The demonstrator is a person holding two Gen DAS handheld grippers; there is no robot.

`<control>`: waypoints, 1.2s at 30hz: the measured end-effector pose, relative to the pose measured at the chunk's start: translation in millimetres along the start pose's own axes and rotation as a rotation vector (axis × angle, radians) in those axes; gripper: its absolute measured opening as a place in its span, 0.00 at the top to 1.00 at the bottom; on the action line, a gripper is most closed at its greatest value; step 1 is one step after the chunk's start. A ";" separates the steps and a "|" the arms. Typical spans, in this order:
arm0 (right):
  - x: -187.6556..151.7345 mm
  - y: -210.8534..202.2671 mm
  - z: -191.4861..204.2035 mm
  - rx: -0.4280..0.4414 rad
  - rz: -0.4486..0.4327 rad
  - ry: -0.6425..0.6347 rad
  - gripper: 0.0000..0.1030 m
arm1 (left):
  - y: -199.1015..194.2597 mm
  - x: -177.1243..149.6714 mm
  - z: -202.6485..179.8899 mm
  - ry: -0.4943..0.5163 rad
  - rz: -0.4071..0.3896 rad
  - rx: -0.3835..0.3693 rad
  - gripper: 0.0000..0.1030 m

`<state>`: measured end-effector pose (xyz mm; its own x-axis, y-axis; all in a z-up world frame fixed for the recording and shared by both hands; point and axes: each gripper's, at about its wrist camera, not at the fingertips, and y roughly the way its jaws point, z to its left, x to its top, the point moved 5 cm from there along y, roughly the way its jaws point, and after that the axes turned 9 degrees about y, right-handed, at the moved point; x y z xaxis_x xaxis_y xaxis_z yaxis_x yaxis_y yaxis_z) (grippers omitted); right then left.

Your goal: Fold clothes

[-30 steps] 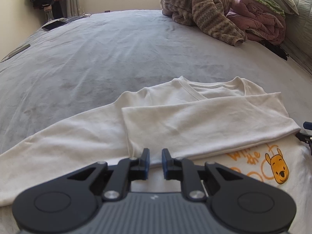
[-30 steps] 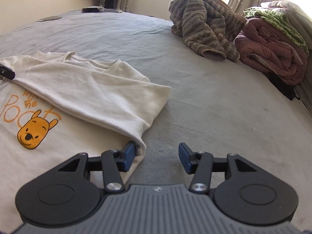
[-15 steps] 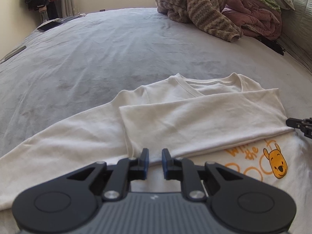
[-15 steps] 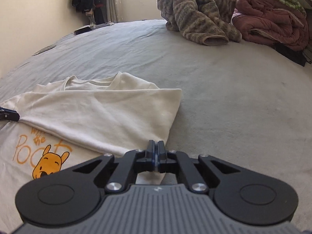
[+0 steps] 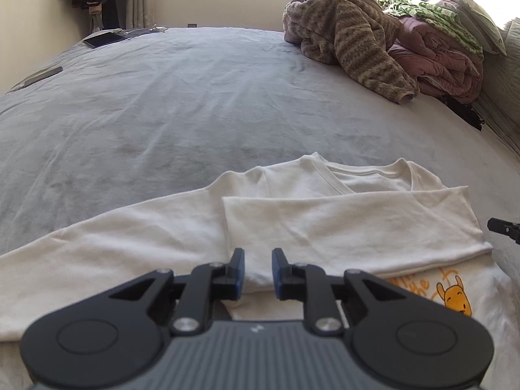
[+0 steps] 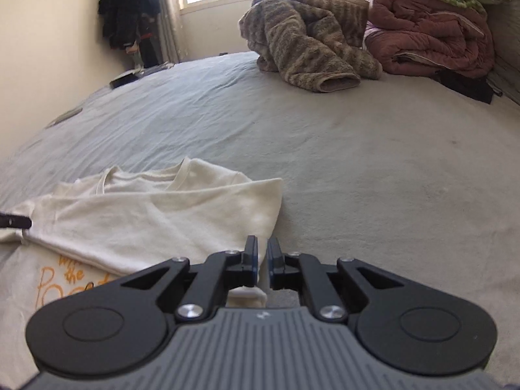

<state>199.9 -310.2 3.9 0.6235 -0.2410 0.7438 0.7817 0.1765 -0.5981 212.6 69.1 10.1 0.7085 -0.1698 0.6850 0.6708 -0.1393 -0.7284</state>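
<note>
Nearest to us, our left hand-held gripper (image 5: 257, 271) hovers low over the white shirt (image 5: 325, 227), its blue-padded fingers parted by a modest gap with nothing between them, pointing at the near edge of the sleeve folded across the chest. Our right hand-held gripper (image 6: 262, 263) sits at the shirt's (image 6: 146, 214) right edge where the fold ends; its fingers stand only a narrow slit apart, and a bit of white cloth shows just beneath the left pad, though we cannot tell whether any fabric is actually pinched. The shirt lies flat on the grey bed (image 5: 195, 104), collar away from us, one sleeve laid over the front, the other sleeve (image 5: 97, 243) stretched out to the left. Below the folded sleeve a yellow bear print (image 5: 455, 299) and orange lettering (image 6: 65, 279) peek out. In the left view the tip of the right gripper shows at the far right edge, just beside the folded sleeve's end. Farther back, a brown striped fleece (image 5: 351, 39) is heaped on the bed, next to a stack of maroon and green bedding (image 6: 432, 32). A tablet (image 5: 104, 39) rests near the far left corner, and dark clothes (image 6: 126, 9) hang by the window.
</note>
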 end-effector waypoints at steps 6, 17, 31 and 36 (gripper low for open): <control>8.1 19.4 -0.3 -0.015 0.006 0.055 0.92 | 4.5 -2.2 10.0 -0.059 0.016 -0.005 0.81; 32.5 62.4 1.1 -0.064 0.085 0.125 0.58 | 3.9 -1.3 10.6 -0.062 0.009 -0.015 0.79; 28.5 88.1 21.7 -0.154 0.005 -0.142 0.90 | 5.0 -0.4 27.7 -0.170 -0.010 -0.019 0.72; 35.0 62.8 17.9 -0.157 -0.049 -0.072 0.79 | 1.5 2.3 35.1 -0.208 -0.028 -0.016 0.73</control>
<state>271.0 -290.5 -2.3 0.5887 -0.1753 0.7891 0.8029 0.0139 -0.5959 222.9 102.7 11.1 0.7206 0.0388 0.6923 0.6887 -0.1566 -0.7080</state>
